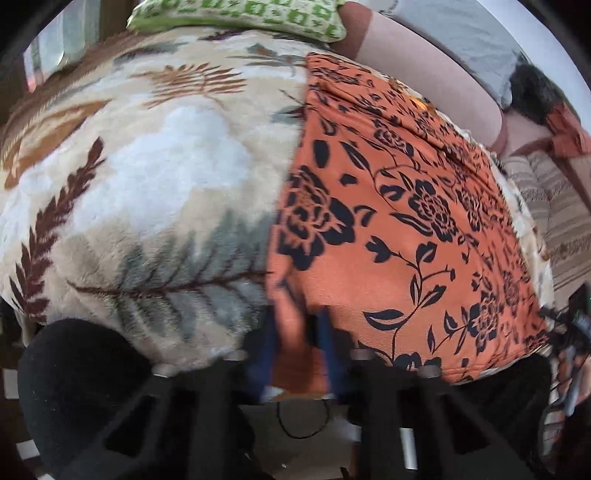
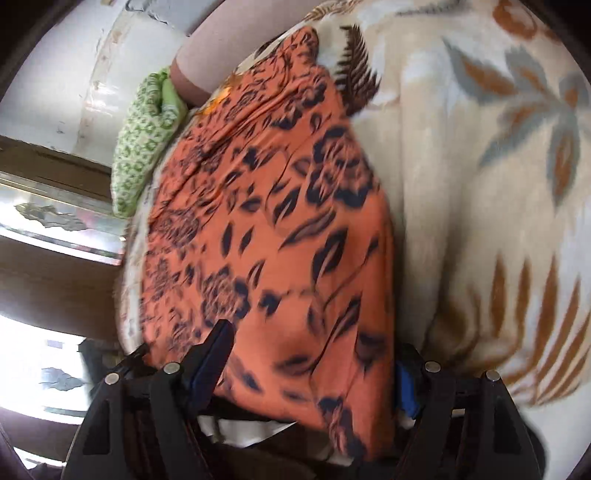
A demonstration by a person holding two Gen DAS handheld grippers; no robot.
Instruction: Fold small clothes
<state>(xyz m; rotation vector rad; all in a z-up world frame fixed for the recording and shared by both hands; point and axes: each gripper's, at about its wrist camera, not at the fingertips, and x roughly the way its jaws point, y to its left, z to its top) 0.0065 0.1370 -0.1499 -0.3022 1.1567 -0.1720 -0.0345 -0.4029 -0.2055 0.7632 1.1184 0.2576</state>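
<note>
Fleece blanket (image 1: 155,192), cream with leaf print, covers the whole work surface. On it lies the orange floral garment (image 1: 388,229), spread fairly flat, long side running away from the cameras, a few shallow creases along the far portion. A green patterned cushion (image 1: 236,14) sits at the far end, just past the garment.

Step, as I read it: picking up the near edge to start a fold.

Left gripper (image 1: 301,350): fingers clenched on the garment's near corner, a pinch of orange cloth bunched between the blue pads.

Right gripper (image 2: 310,365): fingers spread wide, straddling the near edge on the other side; cloth lies between them but the pads aren't pressing on it, so nothing is held there.

Next move likely needs the right fingers to clamp on their edge, then both hands lift evenly and carry the near edge toward the far end, keeping it taut so the crease lands straight. Motion blur in the right view hides fine detail at the hem.
</note>
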